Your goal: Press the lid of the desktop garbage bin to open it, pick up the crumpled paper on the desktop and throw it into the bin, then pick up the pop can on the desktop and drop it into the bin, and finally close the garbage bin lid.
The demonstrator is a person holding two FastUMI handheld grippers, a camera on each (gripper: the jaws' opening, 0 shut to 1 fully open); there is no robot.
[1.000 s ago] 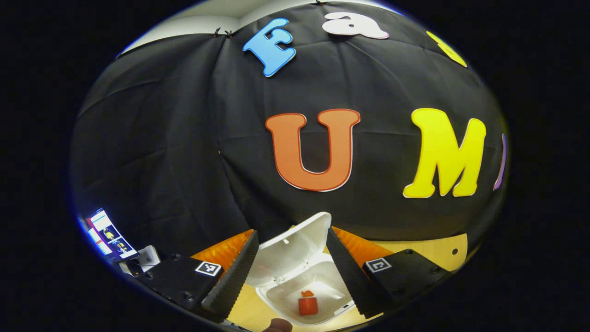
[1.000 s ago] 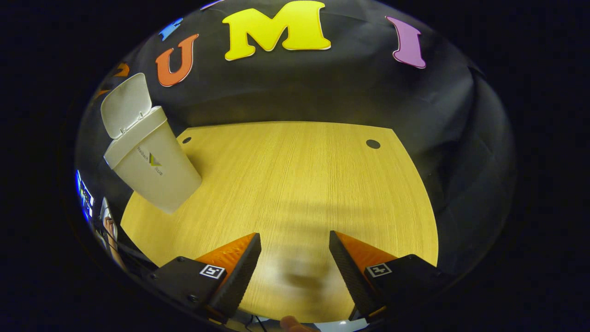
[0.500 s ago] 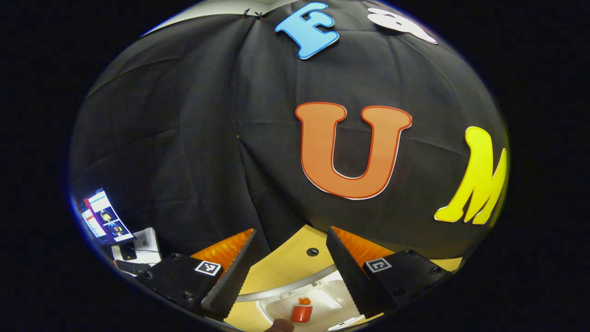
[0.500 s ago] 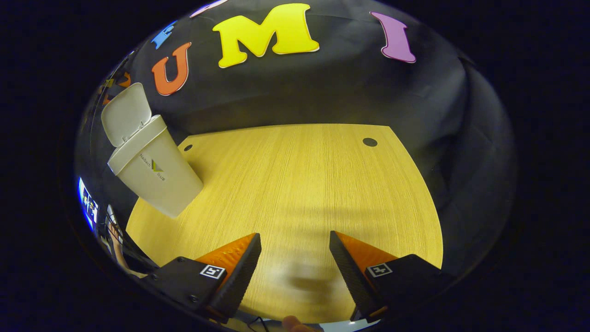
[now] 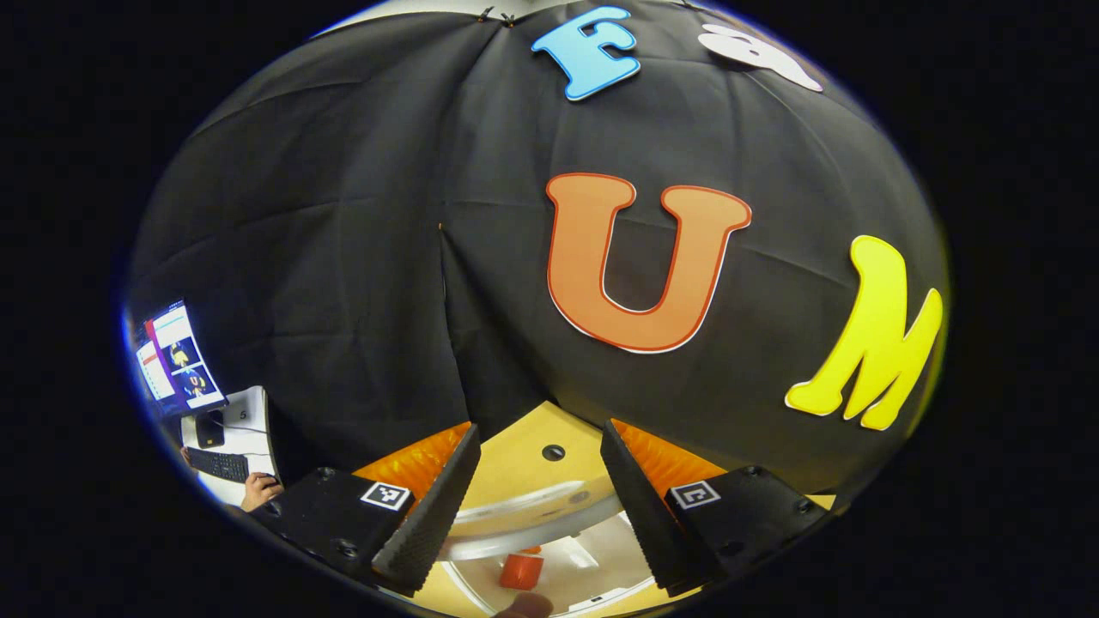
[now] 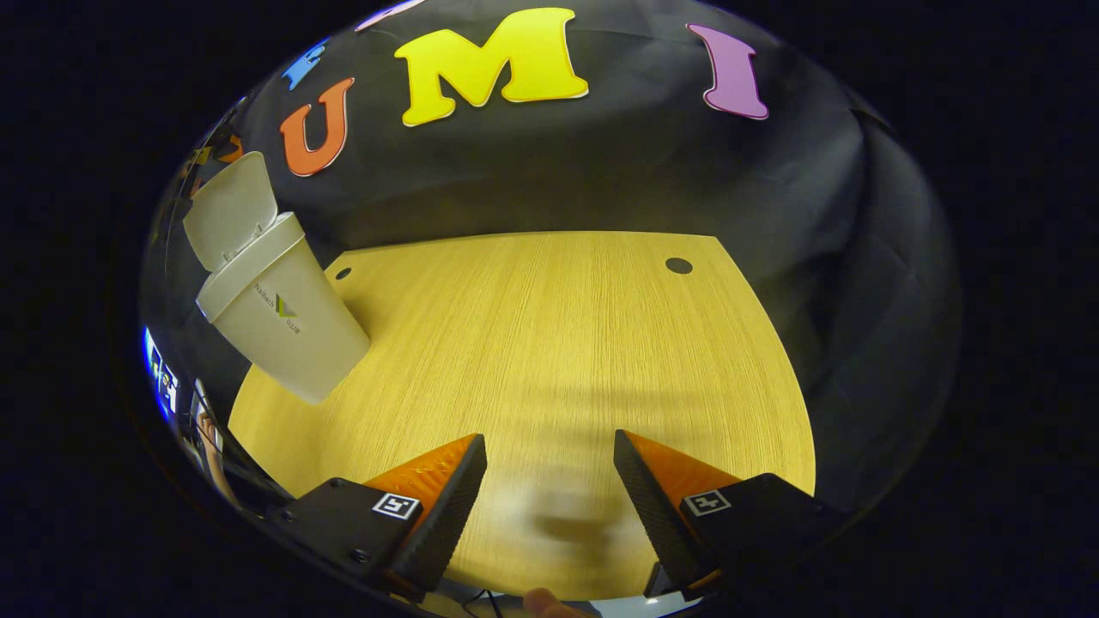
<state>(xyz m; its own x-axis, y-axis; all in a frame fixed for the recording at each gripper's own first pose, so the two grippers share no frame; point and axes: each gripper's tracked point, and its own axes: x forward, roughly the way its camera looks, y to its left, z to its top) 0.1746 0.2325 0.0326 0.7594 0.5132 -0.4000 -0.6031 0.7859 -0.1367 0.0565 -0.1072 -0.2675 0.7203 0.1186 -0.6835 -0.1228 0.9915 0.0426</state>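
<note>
Currently, left gripper view: left gripper (image 5: 534,506) has its fingers spread apart with nothing between them, hanging right over the top of the garbage bin (image 5: 592,558). Lid (image 5: 532,515) shows as a pale curved edge crossing the gap between the fingers; can't tell from here how far it's tilted. Down inside the bin sits the pop can (image 5: 522,571), orange-red, so the can drop looks done. Crumpled paper: can't pick it out in the bin from this angle. Desktop (image 5: 524,451) corner with a cable hole is just beyond the lid edge. Right gripper view: right gripper (image 6: 549,493) is also spread, empty, hovering low over bare desktop (image 6: 558,343), well apart from the bin. Garbage bin (image 6: 279,330) stands at the far left of the desk, lid (image 6: 227,206) hinged up and open. My read: only lid closing remains. Handling: bin is light thin-walled plastic, likely to skid or tip on the smooth wood if pushed sideways, so push the lid downward, not across. Lid is stiff but light, hinged at the back; best contact is the free front edge or top face near it, away from the hinge, pressing with one finger's flat or with the fingers brought together until the latch catches. No gripping needed; smooth plastic would slip under a pinch.
</note>
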